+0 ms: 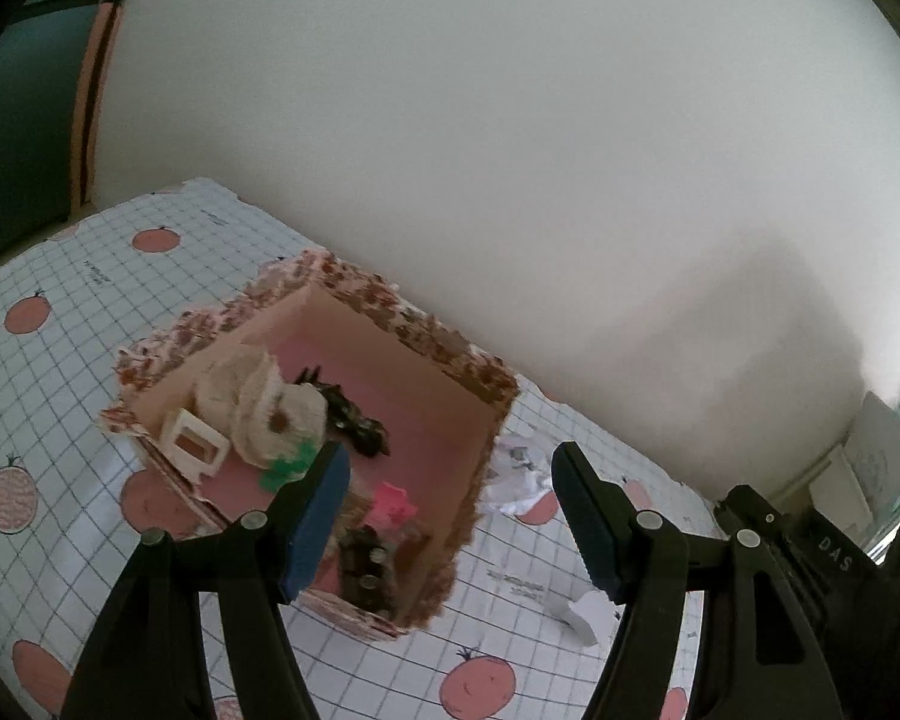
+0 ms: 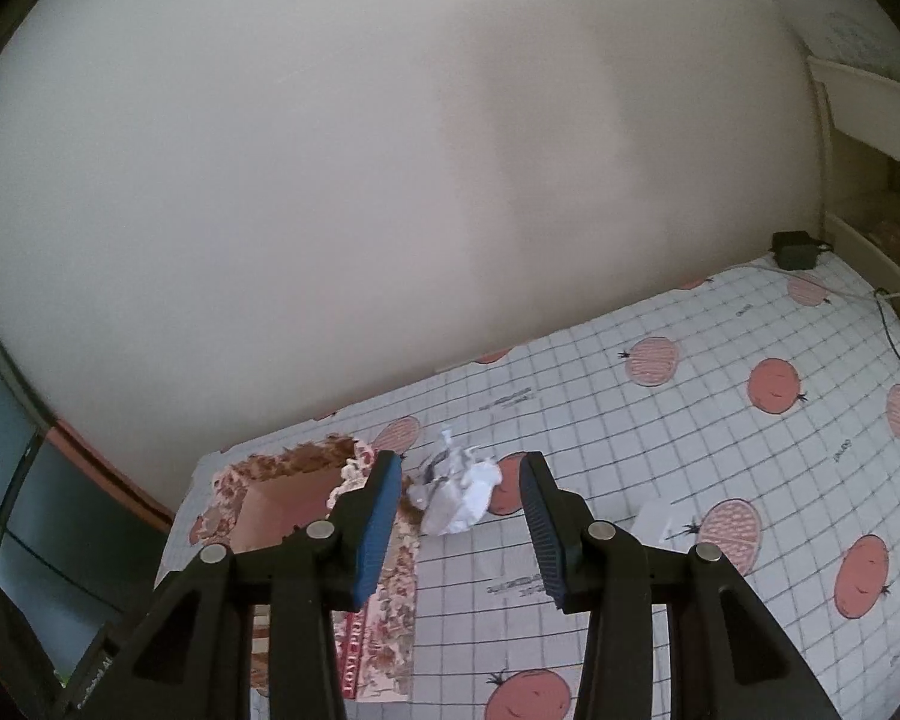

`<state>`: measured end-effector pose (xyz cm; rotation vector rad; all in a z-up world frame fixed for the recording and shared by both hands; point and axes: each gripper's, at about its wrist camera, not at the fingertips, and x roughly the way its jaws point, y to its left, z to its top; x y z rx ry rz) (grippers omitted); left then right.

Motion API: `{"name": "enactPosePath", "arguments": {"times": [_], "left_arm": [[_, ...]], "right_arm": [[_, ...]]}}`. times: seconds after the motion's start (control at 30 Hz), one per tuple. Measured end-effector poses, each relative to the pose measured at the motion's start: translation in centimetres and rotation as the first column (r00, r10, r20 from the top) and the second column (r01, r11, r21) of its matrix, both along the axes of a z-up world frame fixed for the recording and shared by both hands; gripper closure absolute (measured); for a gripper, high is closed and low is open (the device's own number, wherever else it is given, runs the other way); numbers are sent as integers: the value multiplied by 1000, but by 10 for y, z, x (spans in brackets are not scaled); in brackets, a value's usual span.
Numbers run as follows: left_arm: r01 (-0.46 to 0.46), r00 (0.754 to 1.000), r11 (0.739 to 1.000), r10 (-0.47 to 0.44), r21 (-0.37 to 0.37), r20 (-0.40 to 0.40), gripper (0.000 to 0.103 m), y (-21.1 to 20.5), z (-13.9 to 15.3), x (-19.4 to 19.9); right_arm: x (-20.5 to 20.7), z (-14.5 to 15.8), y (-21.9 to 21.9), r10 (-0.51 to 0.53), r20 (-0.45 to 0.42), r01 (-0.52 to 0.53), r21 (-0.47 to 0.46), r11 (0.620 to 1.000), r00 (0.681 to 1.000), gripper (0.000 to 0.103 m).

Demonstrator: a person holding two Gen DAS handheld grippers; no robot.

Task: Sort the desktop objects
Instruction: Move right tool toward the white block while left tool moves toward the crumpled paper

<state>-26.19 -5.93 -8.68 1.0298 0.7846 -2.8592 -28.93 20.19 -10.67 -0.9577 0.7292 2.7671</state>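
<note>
The crumpled paper (image 2: 459, 495) lies on the bench (image 2: 720, 420), at the box's (image 2: 282, 498) 3 o'clock. It looks light and squashy; pinch its puffy middle. Both claws, left claw (image 1: 450, 516) and right claw (image 2: 461, 531), are spread and empty.

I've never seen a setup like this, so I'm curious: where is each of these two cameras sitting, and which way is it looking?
Left wrist view: sits on the left gripper, looking forward and down past its open fingers into the floral box of odds and ends.
Right wrist view: sits on the right gripper, looking forward and down between its open fingers at the crumpled paper.
Shared: both show the box, the crumpled paper, the fruit-print tablecloth and the white wall.
</note>
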Motion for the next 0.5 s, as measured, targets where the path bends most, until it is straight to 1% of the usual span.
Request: {"name": "enactPosePath", "arguments": {"times": [0.33, 0.5], "left_arm": [[73, 997, 997, -73, -17, 11, 32, 43, 0, -9], [103, 994, 994, -102, -24, 24, 32, 64, -3, -13]], "right_arm": [[7, -1, 35, -29, 17, 29, -3, 1000, 999, 59], [7, -9, 57, -51, 56, 51, -11, 999, 997, 59]]}}
